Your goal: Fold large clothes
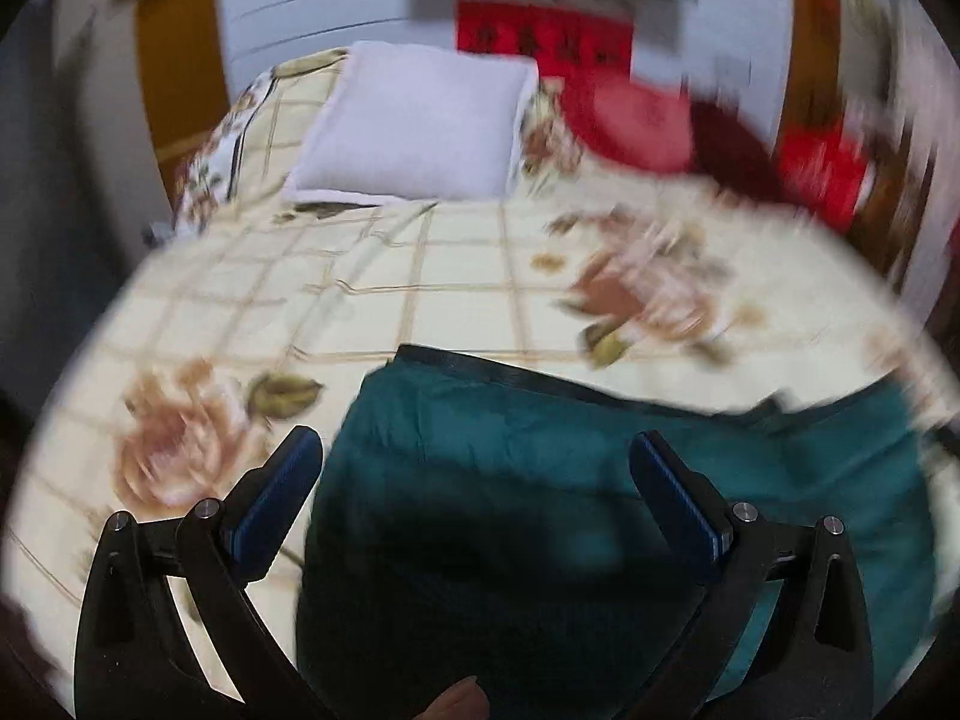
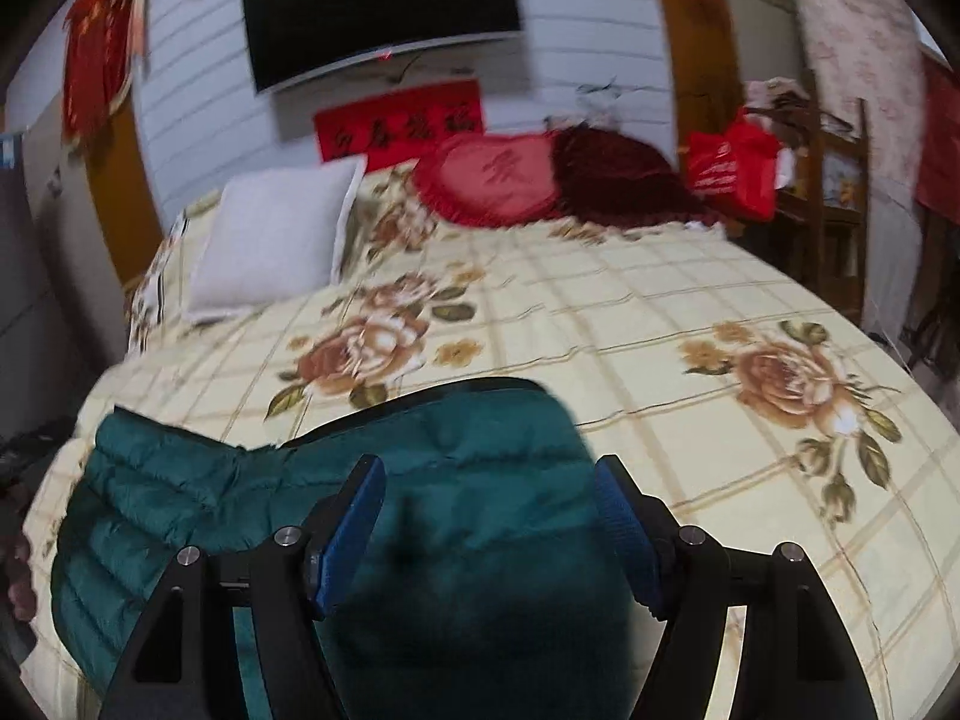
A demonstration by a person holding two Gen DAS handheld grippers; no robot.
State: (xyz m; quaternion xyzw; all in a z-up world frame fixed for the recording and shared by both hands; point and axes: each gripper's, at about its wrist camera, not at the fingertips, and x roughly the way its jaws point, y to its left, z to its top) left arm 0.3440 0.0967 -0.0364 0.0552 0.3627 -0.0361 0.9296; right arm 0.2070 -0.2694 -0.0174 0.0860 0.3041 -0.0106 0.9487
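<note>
A dark teal quilted puffer jacket [image 1: 540,480] lies on the bed near the front edge, bunched up. My left gripper [image 1: 474,450] is open, its blue-padded fingers wide apart above the jacket's left part, holding nothing. In the right wrist view the jacket [image 2: 456,480] fills the lower left. My right gripper [image 2: 489,480] is open above its right part, with nothing between the pads. The left wrist view is blurred.
The bed [image 2: 660,360] has a cream checked cover with rose prints. A white pillow [image 2: 270,246], a red cushion [image 2: 492,180] and a dark red cushion [image 2: 618,180] lie at the head. A wooden shelf with a red bag [image 2: 738,171] stands at the right.
</note>
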